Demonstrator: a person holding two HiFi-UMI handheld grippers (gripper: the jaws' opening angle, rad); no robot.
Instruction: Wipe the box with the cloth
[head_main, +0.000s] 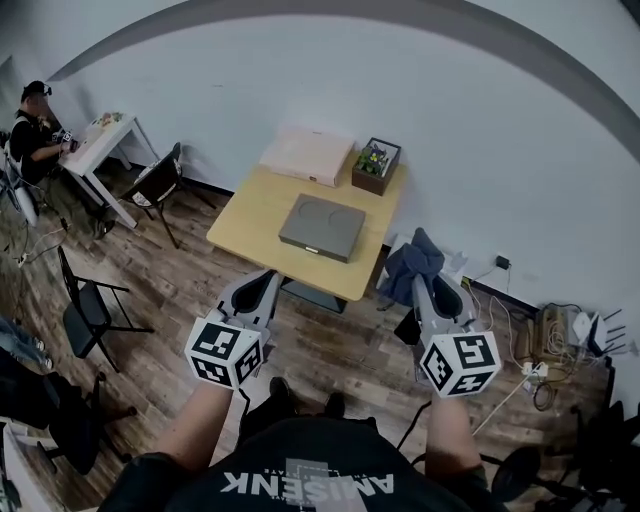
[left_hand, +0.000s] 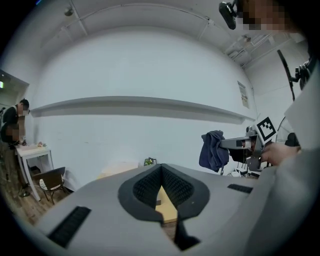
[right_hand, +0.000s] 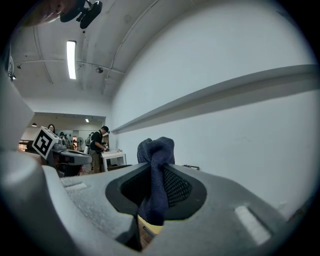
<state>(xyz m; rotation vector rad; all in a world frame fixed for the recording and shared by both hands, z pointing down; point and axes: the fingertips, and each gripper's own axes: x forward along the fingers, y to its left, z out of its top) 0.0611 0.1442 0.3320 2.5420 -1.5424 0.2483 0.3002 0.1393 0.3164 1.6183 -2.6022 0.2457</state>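
1. While the person stands back from the table, both grippers hang over the floor, short of its near edge. The left gripper (head_main: 266, 280) has its jaws together, with nothing between them.
2. The right gripper (head_main: 430, 282) has its jaws closed on a dark blue cloth (head_main: 413, 262). It is pinched at a fold, and most of it is bunched beyond the tips. Such a thin pinch could probably let the cloth pull free once it drags on a surface. The hard tips could then scrape the box.
3. Cables (head_main: 530, 370) lie on the floor to the person's right, well apart from the feet. A sidestep that way could snag them.
4. The table (head_main: 250, 215) is pale wood. The box (head_main: 322, 228) is flat and grey, with two round hollows on top. It lies near the table's middle, touching nothing else, and no gripper is on it. If wiped one-handed, it would likely slide toward the far edge, so the left gripper would need to brace it.
5. A pale carton (head_main: 308, 157) lies at the far edge, and a planter (head_main: 376, 166) stands at the far right corner. A sliding box or an overlong stroke could knock the planter.
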